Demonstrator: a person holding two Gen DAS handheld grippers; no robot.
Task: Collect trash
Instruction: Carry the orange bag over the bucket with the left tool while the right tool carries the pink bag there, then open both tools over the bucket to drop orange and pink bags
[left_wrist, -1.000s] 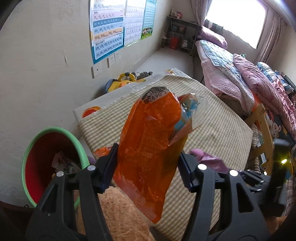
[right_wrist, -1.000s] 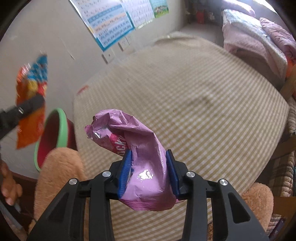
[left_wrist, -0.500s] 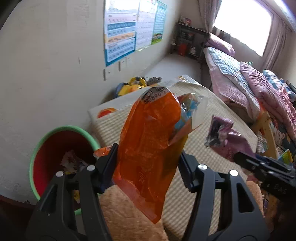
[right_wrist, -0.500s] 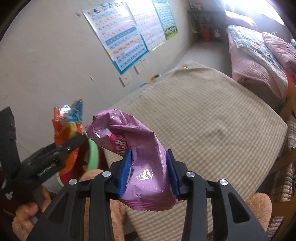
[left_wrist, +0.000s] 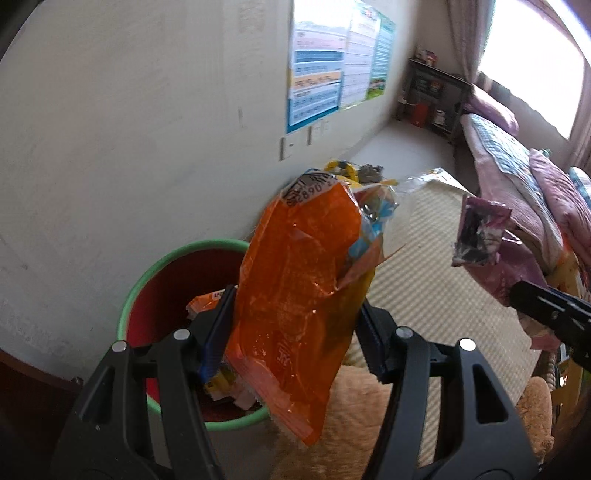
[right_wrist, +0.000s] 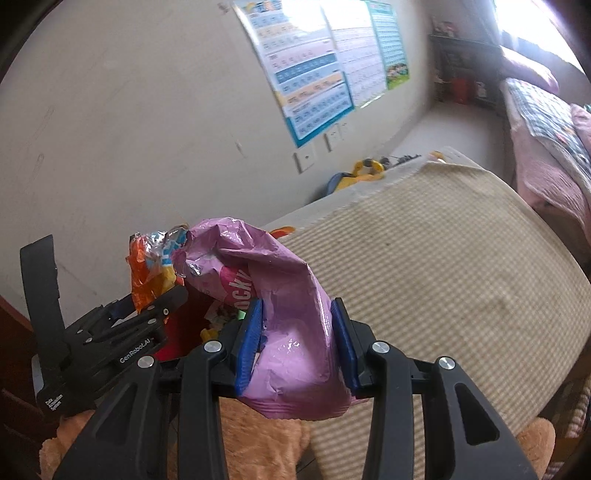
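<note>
My left gripper (left_wrist: 295, 332) is shut on an orange snack bag (left_wrist: 295, 288), held upright just above a red bin with a green rim (left_wrist: 159, 266) that holds several wrappers. My right gripper (right_wrist: 295, 343) is shut on a crumpled pink snack bag (right_wrist: 288, 325). In the left wrist view the pink bag (left_wrist: 480, 236) and right gripper show at the right. In the right wrist view the left gripper (right_wrist: 147, 306) with the orange bag (right_wrist: 151, 269) is at the left, over the bin (right_wrist: 173, 343).
A table with a beige checked cloth (right_wrist: 443, 280) lies ahead and right. A tan plush seat (left_wrist: 354, 424) is below the grippers. The wall with posters (right_wrist: 314, 74) is behind the bin. A bed (left_wrist: 517, 177) stands far right.
Both grippers have moved left toward the bin with their bags. The left gripper now stands over the bin's mouth. The right gripper has come close beside it.
</note>
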